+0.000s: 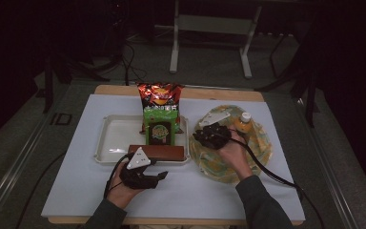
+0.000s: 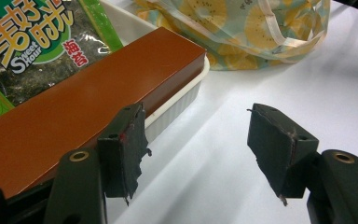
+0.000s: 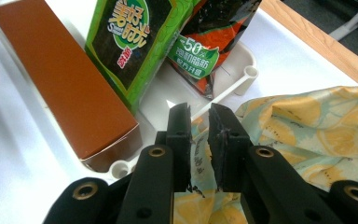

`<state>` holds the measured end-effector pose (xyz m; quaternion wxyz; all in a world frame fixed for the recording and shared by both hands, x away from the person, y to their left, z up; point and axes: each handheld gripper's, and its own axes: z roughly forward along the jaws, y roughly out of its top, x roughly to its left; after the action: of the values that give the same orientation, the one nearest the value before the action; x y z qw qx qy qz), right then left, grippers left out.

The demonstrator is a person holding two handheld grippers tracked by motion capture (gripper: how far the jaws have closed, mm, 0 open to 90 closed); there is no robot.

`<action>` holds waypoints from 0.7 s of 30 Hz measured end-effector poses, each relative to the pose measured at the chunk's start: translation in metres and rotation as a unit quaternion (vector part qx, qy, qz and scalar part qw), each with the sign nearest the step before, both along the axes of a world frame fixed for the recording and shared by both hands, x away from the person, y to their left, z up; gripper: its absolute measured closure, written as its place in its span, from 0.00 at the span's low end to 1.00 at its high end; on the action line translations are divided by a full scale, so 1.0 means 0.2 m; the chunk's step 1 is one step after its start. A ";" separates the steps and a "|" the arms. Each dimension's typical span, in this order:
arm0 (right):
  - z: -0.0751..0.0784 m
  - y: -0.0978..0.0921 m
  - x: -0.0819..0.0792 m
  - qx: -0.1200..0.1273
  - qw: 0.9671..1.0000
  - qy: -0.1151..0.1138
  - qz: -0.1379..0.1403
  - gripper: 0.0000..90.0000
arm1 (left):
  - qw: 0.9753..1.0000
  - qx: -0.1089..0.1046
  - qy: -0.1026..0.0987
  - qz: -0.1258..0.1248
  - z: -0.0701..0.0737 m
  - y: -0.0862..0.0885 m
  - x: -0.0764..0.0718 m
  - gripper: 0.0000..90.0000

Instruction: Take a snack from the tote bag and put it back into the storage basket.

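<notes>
My left tongs (image 2: 196,144) hang wide open over the white bench (image 1: 76,191), gripping nothing; the near jaw sits just beside the long brown box (image 2: 88,93), which lies along the front edge of the white tray (image 1: 114,138). In the high view I see the same box (image 1: 162,152) just ahead of my left hand (image 1: 124,188). My right tongs (image 3: 199,140) are nearly closed, a narrow gap between the jaws, and I see the lemon-print bag's (image 3: 307,126) fabric edge sitting in that gap, though I cannot tell if it is pinched. The bag (image 1: 257,148) lies right of the tray with an orange bottle (image 1: 244,123) on it. A green seaweed packet (image 1: 161,126) and red crisp bag (image 1: 161,95) stand in the tray.
</notes>
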<state>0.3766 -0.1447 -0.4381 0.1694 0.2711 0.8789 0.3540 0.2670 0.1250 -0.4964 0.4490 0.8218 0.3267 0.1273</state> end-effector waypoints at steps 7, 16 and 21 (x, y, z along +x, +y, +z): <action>0.01 -0.04 -0.04 0.009 1.000 -0.006 0.007 0.87 | 1.000 0.001 0.000 0.001 0.00 0.00 0.00 0.41; 0.01 -0.13 -0.07 0.020 1.000 -0.006 -0.012 0.87 | 1.000 0.001 0.000 0.000 0.00 0.00 0.00 0.41; 0.00 -0.18 -0.08 0.031 0.999 -0.005 -0.024 0.87 | 1.000 0.004 0.000 -0.001 -0.01 -0.01 0.00 0.41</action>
<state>0.3606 -0.1816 -0.4387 0.1742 0.2954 0.8598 0.3783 0.2671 0.1236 -0.4976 0.4459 0.8240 0.3254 0.1281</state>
